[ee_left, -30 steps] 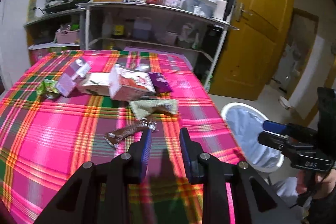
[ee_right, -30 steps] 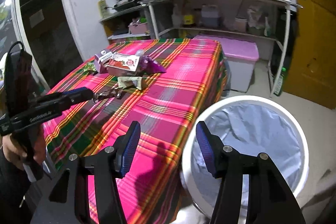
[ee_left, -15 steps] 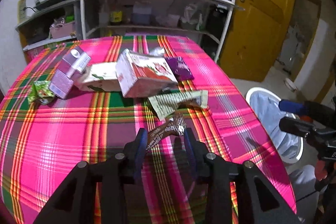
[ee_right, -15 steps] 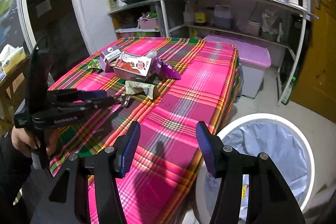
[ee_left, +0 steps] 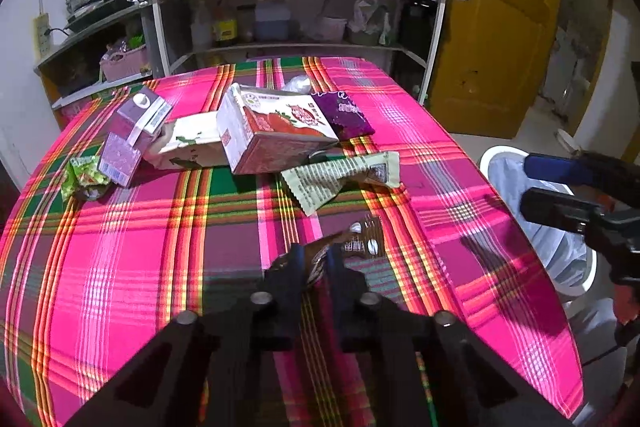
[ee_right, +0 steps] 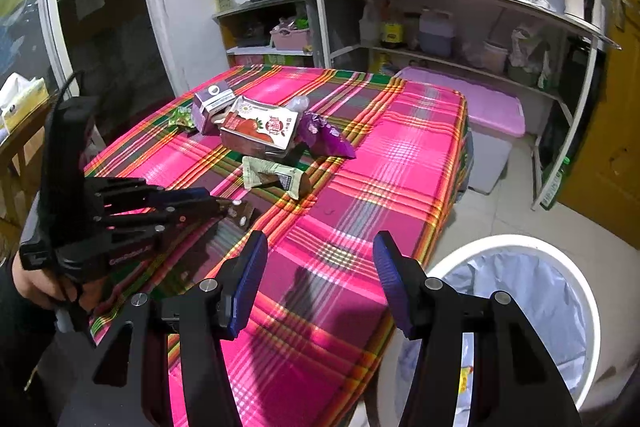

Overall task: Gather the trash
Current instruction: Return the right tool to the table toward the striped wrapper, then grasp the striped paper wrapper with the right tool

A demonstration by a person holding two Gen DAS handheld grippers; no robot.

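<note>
Brown wrapper [ee_left: 352, 247] pinched at lower centre on the plaid counter [ee_left: 120, 247].
Left tool [ee_left: 316, 259] is clamped on it; right tool [ee_right: 320, 267] stands apart, empty, beside the white bin [ee_right: 560, 255] at lower right.

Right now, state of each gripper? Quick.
Left gripper: closed on the brown wrapper, which lies on the tablecloth.
Right gripper: open, nothing between its fingers.
</note>
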